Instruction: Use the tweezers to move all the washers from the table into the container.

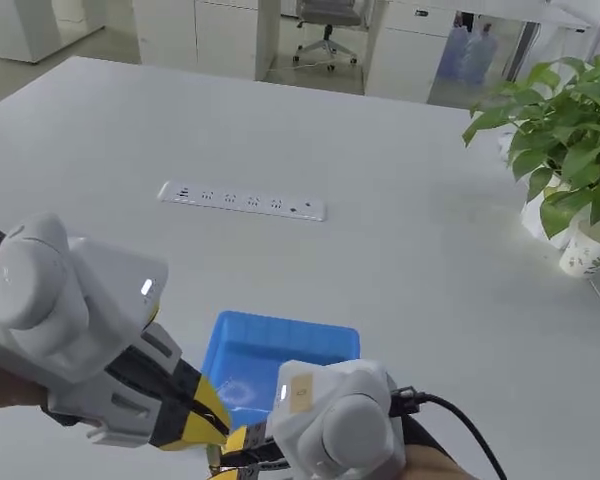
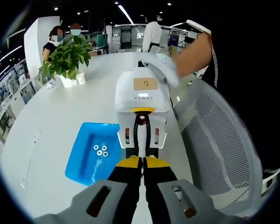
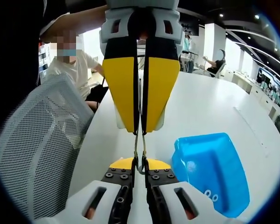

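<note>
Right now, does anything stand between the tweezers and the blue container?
Nothing visible does. The tweezers are held between the left gripper and the right gripper, both shut on them, beside the container. Only bare table lies between. Washers already lie inside.

The container (image 1: 280, 345) is bright blue. The desk (image 1: 400, 160) is white. The plant (image 1: 570, 110) has green leaves. The left claw (image 2: 142, 161) and right claw (image 3: 140, 165) are yellow, black and white. The tweezers (image 3: 139, 144) are grey.
</note>
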Tool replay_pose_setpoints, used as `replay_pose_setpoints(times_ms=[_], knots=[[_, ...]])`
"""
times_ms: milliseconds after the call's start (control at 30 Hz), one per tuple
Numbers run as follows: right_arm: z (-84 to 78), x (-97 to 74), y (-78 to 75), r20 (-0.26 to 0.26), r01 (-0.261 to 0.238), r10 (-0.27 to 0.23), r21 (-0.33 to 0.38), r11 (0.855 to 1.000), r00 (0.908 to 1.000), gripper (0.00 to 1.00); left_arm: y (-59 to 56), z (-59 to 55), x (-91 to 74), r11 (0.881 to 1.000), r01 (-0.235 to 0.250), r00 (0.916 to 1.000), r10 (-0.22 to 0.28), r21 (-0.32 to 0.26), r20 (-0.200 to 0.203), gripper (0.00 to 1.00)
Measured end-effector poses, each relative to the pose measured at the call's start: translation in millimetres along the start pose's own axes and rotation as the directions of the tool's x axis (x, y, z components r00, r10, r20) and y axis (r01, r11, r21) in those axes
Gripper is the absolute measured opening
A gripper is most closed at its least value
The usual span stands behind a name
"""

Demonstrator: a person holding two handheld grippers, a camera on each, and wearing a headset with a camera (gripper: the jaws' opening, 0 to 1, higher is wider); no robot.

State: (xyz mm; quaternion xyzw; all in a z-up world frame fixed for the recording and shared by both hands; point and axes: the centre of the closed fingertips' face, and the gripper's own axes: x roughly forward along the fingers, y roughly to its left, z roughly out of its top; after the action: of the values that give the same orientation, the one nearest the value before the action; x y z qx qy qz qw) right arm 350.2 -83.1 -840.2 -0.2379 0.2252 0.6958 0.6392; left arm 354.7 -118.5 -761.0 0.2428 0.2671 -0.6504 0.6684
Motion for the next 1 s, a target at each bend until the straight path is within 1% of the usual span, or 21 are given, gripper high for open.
replay_pose_setpoints(times_ms=[300, 567, 767, 1000], knots=[[8.4, -12.9, -9.8, 0.013, 0.023, -0.023, -0.013, 1.000, 0.9997, 0.09, 8.6, 14.1, -5.9, 1.000, -0.008, 0.9999, 0.008, 0.024, 0.013, 0.04], [17.2, -26.0, -25.3, 0.032, 0.060, -0.059, -0.022, 0.998, 0.9977, 0.09, 20.5, 29.3, -11.5, 0.998, -0.013, 0.9998, 0.012, 0.058, 0.014, 0.04], [19.4, -32.2, -35.9, 0.037, 0.081, -0.080, -0.024, 0.996, 0.9961, 0.09, 29.9, 35.4, -12.7, 0.998, -0.017, 0.9997, 0.016, 0.068, 0.020, 0.04], [17.5, -37.8, -49.5, 0.037, 0.104, -0.103, -0.018, 0.994, 0.9940, 0.09, 41.8, 40.5, -10.9, 0.997, -0.016, 0.9997, 0.014, 0.081, 0.019, 0.04]])
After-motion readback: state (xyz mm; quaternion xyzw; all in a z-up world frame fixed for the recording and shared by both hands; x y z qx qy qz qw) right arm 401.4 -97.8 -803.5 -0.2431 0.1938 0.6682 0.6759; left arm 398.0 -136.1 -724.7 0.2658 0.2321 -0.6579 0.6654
